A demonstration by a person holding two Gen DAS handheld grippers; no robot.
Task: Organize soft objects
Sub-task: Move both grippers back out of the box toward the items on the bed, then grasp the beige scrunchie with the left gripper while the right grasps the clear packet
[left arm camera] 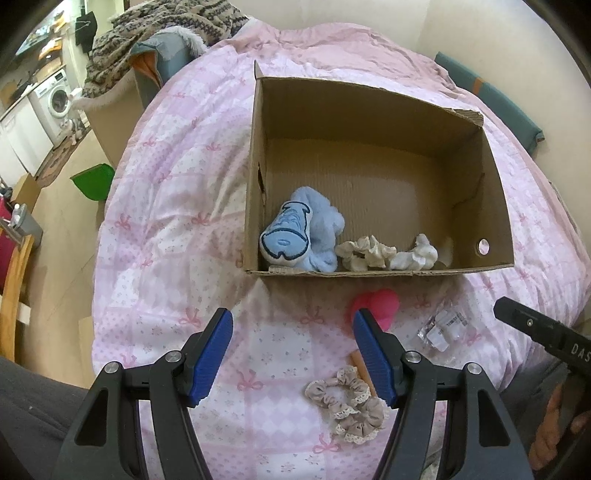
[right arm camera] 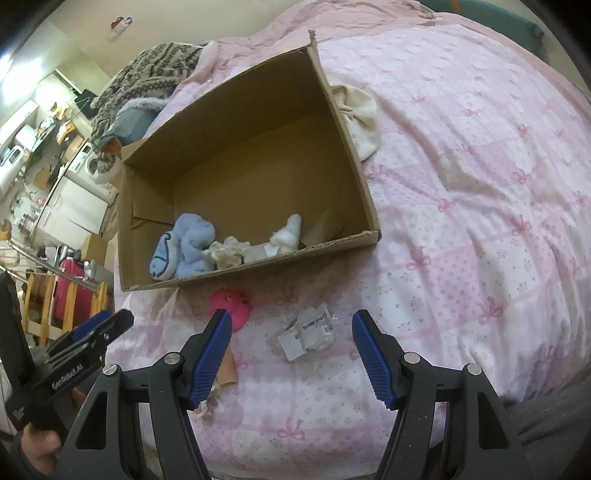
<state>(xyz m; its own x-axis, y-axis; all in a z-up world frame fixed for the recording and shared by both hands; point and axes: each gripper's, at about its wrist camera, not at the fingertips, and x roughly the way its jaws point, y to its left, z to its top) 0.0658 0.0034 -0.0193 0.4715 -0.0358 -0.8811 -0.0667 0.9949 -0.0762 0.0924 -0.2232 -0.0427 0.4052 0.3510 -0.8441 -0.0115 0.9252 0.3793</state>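
Note:
An open cardboard box [left arm camera: 369,122] [right arm camera: 354,147] lies on the pink quilt. Along its near wall sit a light blue plush [left arm camera: 299,236] [right arm camera: 184,247], a cream scrunchie [left arm camera: 365,253] [right arm camera: 227,251] and a white soft item [left arm camera: 417,254] [right arm camera: 286,232]. In front of the box lie a pink soft toy [left arm camera: 384,302] [right arm camera: 231,301], a clear packet with white labels [left arm camera: 443,326] [right arm camera: 310,330] and a beige lace scrunchie [left arm camera: 349,404]. My left gripper [left arm camera: 291,321] hangs open above the quilt, left of the beige scrunchie. My right gripper [right arm camera: 291,321] is open above the packet.
A cream bow-shaped soft item [right arm camera: 360,118] lies behind the box's right wall. A patterned knit blanket [left arm camera: 159,33] is heaped at the far end of the bed. The pink quilt [right arm camera: 480,184] spreads wide to the right. Left of the bed are floor, a green bin [left arm camera: 92,182] and wooden furniture.

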